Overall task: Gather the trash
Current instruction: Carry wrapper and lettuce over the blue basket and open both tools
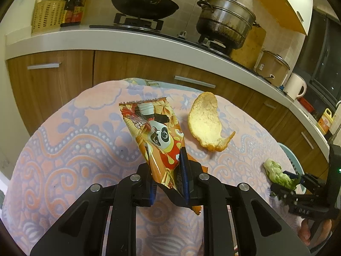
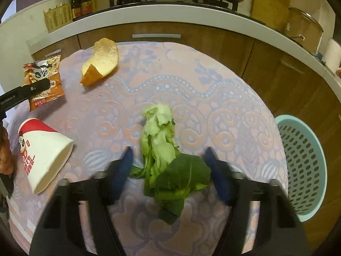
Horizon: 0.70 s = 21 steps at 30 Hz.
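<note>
1. Left hand-held gripper (image 1: 168, 170): fingers are clamping the lower end of the snack bag (image 1: 153, 128). The bag is sticking up and forward from between the fingers, above the cloth-covered counter (image 1: 74, 138).

2. Right hand-held gripper (image 2: 168, 166): fingers are standing apart, one on each side of the greens (image 2: 164, 155); whether they are touching the leaves cannot be told. The greens are lying on the counter between the fingers, pale stalk end pointing forward, dark leaves nearest the gripper body.

3. Peel (image 1: 205, 121): lying on the counter, inner side up, just ahead and to the right of the left gripper's bag; ahead and to the left of the right gripper.

4. Cup (image 2: 42, 151): paper, red and white, lying on its side to the left of the right gripper, mouth facing the gripper's side, near the counter's left edge.

5. Basket (image 2: 304, 164): pale blue, perforated, sitting below the counter's edge to the right of the right gripper.

6. Background, well ahead of both grippers: wok (image 1: 145, 3) and steamer pot (image 1: 226, 19) are sitting on a stove (image 1: 138, 22).
</note>
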{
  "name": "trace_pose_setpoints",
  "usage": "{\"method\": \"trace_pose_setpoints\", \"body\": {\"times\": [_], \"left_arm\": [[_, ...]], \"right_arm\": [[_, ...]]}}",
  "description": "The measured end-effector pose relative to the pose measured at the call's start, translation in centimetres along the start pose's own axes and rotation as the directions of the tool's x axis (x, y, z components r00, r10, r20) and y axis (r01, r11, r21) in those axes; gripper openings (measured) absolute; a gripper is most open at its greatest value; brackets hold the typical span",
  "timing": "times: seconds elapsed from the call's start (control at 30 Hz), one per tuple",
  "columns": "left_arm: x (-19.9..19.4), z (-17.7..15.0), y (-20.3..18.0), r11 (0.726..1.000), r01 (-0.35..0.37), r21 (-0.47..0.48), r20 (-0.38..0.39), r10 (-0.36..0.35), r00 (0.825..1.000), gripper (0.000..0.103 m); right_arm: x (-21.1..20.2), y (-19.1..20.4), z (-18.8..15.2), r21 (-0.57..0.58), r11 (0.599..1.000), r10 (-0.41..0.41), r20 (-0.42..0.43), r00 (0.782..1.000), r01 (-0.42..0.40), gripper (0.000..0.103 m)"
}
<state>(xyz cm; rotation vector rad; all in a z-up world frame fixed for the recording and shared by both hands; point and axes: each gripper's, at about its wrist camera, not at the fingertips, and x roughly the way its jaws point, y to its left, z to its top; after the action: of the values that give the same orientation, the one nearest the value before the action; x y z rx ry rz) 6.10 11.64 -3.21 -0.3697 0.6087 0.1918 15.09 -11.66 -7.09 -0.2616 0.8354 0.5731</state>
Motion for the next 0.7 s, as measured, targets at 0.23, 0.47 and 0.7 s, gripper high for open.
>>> {"method": "trace_pose_setpoints", "body": {"times": [0.23,0.47,0.7], "left_arm": [[-2.5,0.3,-2.1,0.999,0.001,0.039,0.054,-0.004,0.999,0.015],[-5.2,2.5,-9.4,0.978,0.140,0.153,0.091,-0.155,0.984,0.015],[-4.3,2.9,-18.2,0.933,0.238,0.271,0.039,-0.258,0.965,0.015]], "right_arm": [[-2.7,-1.8,-0.7,0.073,0.997,0.021,0.072,0.997,-0.026,0.025],[-8.6,-7.8,-0.4,0.213,0.977,-0.055,0.195,0.979,0.013,0.024],[-13.6,-14.0,-1.2,0.322,0.945,-0.155,0.270,0.950,0.063,0.024]]}}
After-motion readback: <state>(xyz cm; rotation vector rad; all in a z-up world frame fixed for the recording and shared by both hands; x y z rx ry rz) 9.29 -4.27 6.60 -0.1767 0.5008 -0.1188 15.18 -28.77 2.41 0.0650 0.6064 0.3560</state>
